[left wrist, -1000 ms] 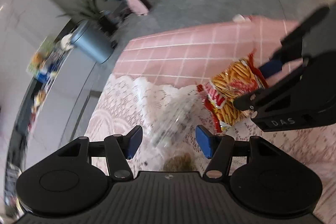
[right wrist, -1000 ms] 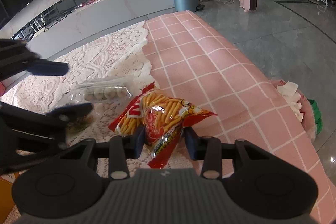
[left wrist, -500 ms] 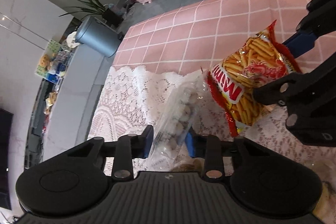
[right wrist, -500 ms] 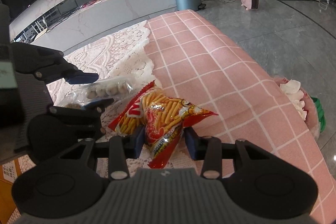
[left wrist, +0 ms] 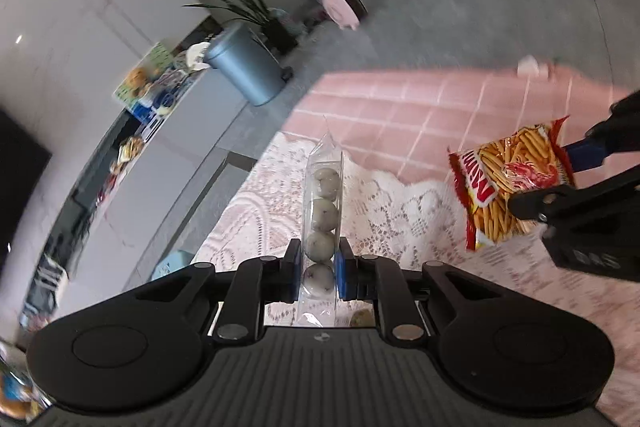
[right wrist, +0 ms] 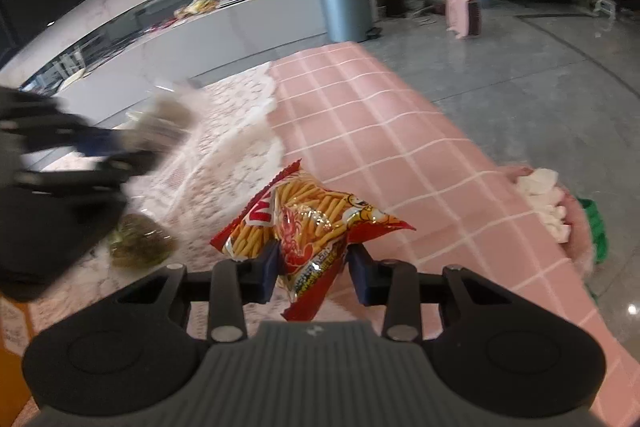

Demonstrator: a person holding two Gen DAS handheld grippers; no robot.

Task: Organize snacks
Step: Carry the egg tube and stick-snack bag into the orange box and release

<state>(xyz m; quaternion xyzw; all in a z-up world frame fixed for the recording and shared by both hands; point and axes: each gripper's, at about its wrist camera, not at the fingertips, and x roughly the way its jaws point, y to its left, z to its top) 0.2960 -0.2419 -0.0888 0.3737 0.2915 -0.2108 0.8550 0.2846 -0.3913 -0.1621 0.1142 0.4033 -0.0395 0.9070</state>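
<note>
Your left gripper (left wrist: 317, 275) pinches the clear sleeve of round sweets (left wrist: 323, 211) in its jaws, above the lace-covered worktop (left wrist: 400, 215). Your right gripper (right wrist: 314, 273) clamps the red stick-snack bag (right wrist: 308, 223), lifted too.

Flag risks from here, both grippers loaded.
1. The left gripper pinches the clear sleeve of round candies only at its near end; most of it sticks out ahead unsupported and could sag or slip.
2. The right gripper squeezes the shrimp stick bag mid-body, so the sticks may get crushed.
3. The greenish wrapped snack lies on the lace cloth under the left gripper and could be knocked.
</note>
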